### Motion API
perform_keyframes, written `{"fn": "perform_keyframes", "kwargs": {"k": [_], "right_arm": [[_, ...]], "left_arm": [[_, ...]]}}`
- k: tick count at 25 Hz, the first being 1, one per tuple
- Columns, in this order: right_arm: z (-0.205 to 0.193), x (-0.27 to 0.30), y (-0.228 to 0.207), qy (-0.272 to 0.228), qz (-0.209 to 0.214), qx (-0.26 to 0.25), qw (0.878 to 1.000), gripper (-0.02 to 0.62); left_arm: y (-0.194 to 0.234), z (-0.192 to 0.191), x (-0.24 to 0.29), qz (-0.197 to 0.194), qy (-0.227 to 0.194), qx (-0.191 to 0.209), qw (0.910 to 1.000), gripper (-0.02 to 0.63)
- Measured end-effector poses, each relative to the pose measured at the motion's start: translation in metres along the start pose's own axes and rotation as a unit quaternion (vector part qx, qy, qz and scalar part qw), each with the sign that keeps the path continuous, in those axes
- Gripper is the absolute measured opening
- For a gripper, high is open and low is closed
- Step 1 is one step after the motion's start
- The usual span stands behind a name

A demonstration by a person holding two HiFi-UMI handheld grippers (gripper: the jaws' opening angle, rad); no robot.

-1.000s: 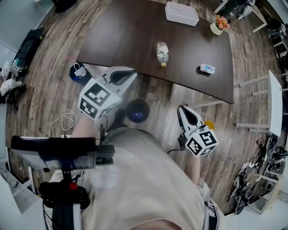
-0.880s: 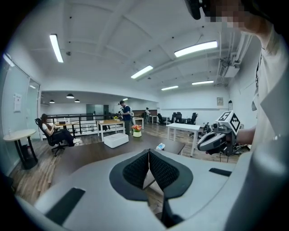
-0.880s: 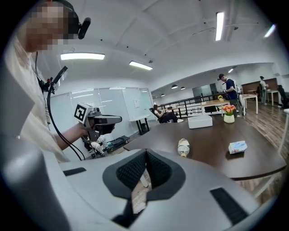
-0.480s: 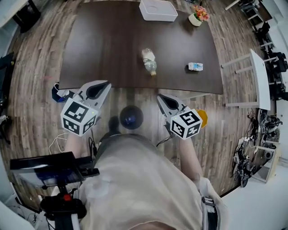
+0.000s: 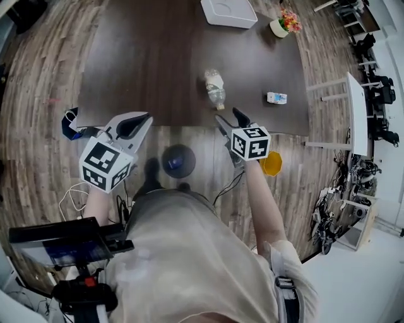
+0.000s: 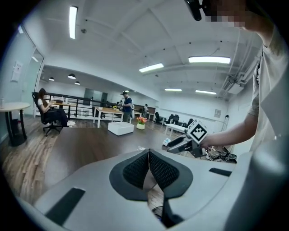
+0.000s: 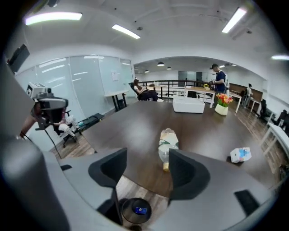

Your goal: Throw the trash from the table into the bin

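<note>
In the head view a dark brown wooden tabletop fills the upper half, and the task's trash lies on it. A crushed clear plastic bottle is on its side near the front edge, cap end towards 6 o'clock. A small white-and-blue carton sits well apart from it at its 3 o'clock. At the bottle's 12 o'clock, by the far edge, stands a white rectangular box, and a small pot of orange and pink flowers is at about 1 o'clock. On the wood-plank floor just off the front edge, at the bottle's 7 o'clock, sits a round dark bin with something blue inside. A yellow round container sits on the floor at the bin's 3 o'clock. The right gripper is over the front edge with the bottle at its 12 o'clock, near but not touching. Its jaws have just been opening and are released, spread wide. In the right gripper view nothing is between the pads, and the bottle lies on the tabletop beyond the gap, with the bin below it. The left gripper hangs over the floor at the bin's 10 o'clock. In the left gripper view its jaws are clenched, the ribbed black pads meeting at their tips with nothing between them.
</note>
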State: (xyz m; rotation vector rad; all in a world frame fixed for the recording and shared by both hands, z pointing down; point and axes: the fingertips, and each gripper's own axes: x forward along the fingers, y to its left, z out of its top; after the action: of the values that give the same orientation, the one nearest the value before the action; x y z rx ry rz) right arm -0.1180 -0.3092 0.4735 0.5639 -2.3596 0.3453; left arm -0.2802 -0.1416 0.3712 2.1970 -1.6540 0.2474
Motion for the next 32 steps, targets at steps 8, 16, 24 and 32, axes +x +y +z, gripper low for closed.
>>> {"fn": "perform_keyframes", "kwargs": {"k": [8,16,24,32], "right_arm": [[-0.031,0.102,-0.047,0.123,-0.038,-0.005,0.992,0.267],[-0.051,0.122,-0.073,0.134,-0.072,-0.002,0.988,0.267],[-0.061,0.133,-0.078,0.147,-0.082,0.017,0.986,0.251],[-0.063,0.13,-0.073,0.163,-0.069,0.012,0.984,0.225]], "left_arm": [[0.041,-0.033,0.008,-0.009,0.025,-0.024,0.9993,0.014],[0.049,-0.043,0.001,-0.002,0.035,-0.03,0.9989,0.014],[0.055,-0.042,-0.001,0.005,0.036,-0.03,0.9989,0.014],[0.055,-0.036,0.001,0.002,0.032,-0.024,0.9992,0.014]]}}
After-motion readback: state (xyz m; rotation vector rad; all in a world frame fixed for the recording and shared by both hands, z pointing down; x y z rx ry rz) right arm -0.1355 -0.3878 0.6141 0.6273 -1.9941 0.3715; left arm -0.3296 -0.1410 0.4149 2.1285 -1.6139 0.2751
